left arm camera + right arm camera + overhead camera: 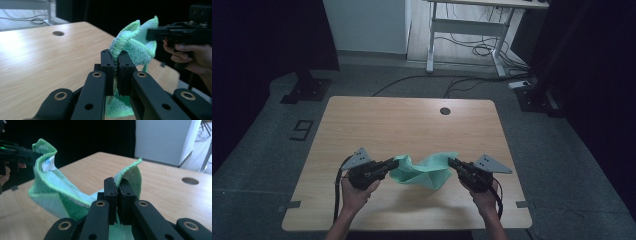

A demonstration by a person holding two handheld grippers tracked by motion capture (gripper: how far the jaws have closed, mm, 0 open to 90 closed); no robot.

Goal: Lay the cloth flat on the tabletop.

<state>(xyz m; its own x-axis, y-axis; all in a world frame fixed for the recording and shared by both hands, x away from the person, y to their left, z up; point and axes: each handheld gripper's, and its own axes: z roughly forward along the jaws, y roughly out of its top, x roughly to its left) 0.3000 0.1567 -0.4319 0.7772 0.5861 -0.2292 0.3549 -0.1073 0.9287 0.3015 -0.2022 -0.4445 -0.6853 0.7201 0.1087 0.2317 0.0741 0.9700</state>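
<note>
table (377,120) — I see its round hole near the far edge | green cloth (424,172) sags above the near half, strung between both tools | left gripper (393,163) clamped on one corner | right gripper (452,162) pinched tight on the opposite corner — white tag (48,165) there

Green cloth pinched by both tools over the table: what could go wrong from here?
1. The left tool and the right tool each clamp just the stitched edge of the green cloth. A hard pull apart could slip the hem out of the jaws.
2. The cloth sags in loose folds between them, its low part at the wooden table. It may drag or bunch and not spread flat.
3. One corner bears a small white label; it could snag.
</note>
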